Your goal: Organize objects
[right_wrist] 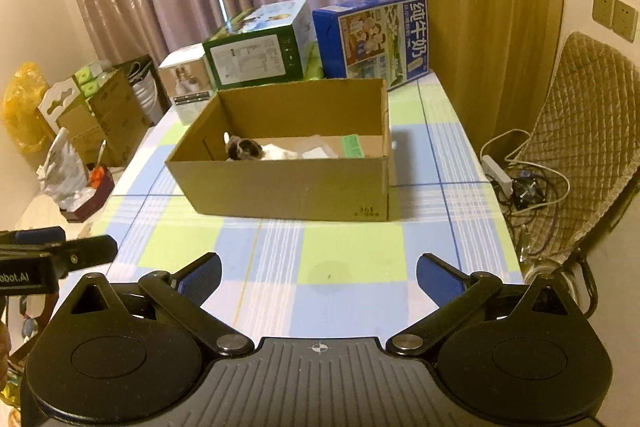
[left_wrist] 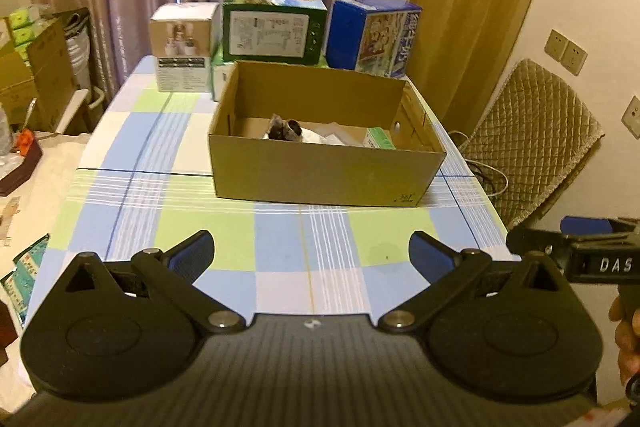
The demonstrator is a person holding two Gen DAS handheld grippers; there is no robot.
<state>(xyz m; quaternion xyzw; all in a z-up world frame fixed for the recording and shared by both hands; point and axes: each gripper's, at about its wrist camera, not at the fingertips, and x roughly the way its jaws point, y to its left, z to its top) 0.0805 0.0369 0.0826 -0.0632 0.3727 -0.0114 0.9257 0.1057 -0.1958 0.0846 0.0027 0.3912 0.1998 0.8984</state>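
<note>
An open cardboard box (left_wrist: 320,179) (right_wrist: 288,187) stands in the middle of the checked tablecloth (left_wrist: 180,219) (right_wrist: 352,255). Inside it lie a dark grey and white bundle (left_wrist: 286,131) (right_wrist: 244,149), some white wrapping (left_wrist: 328,137) (right_wrist: 316,151) and a small green packet (left_wrist: 380,139) (right_wrist: 352,145). My left gripper (left_wrist: 310,251) hovers open over the near table edge, well short of the box, with nothing between its fingers. My right gripper (right_wrist: 318,275) is open too, equally far back and empty. Each gripper shows at the edge of the other's view: the right gripper (left_wrist: 576,251) and the left gripper (right_wrist: 60,255).
Three cartons stand behind the box: white (left_wrist: 184,47) (right_wrist: 188,83), green (left_wrist: 272,23) (right_wrist: 256,51) and blue (left_wrist: 372,35) (right_wrist: 372,35). A quilted chair (left_wrist: 536,147) (right_wrist: 584,147) and cables (right_wrist: 520,179) sit at right. Cardboard boxes and clutter (left_wrist: 32,75) (right_wrist: 92,115) fill the left.
</note>
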